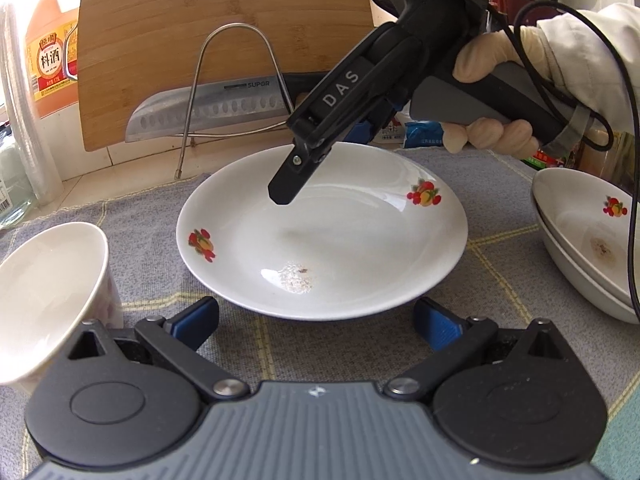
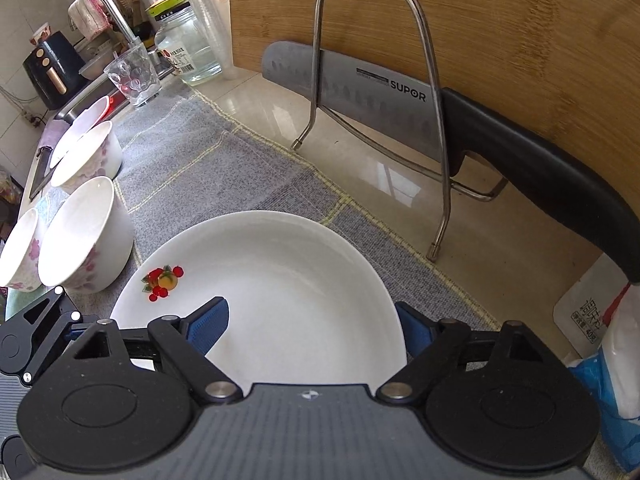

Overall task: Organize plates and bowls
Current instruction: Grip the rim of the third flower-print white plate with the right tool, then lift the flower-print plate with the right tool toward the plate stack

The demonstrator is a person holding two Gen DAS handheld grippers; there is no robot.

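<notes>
Nearest to me in the left wrist view, my left gripper (image 1: 316, 322) hangs with its jaws spread wide and nothing between them, just short of the near rim of a white plate (image 1: 360, 248). The plate lies flat on a grey checked cloth (image 1: 500, 280) that covers the tabletop, and it carries two small fruit prints. At near left, a white bowl (image 1: 48, 292) stands beside the plate. At right, two shallow white plates (image 1: 580, 240) sit stacked, the top one showing a brownish stain.

Above the plate's far half, my right gripper (image 1: 304, 184) points steeply down, held by a gloved hand (image 1: 492, 92) coming in from the right. In the right wrist view its jaws straddle the plate's rim at one side: one blue pad (image 2: 208, 324) hangs over the inside of the plate, the other (image 2: 416, 332) sits outside the rim. The jaws are partly apart, and I cannot tell whether either pad touches the plate.

To the left in that view, several white bowls with pink flower prints (image 2: 86, 236) stand in a loose row on the cloth.

Farther back, a bent wire rack (image 1: 236, 92) stands on bare tabletop, holding a kitchen knife (image 1: 208, 112) and a wooden cutting board (image 1: 224, 40) that leans behind it. At far left is an orange bottle (image 1: 50, 60).
</notes>
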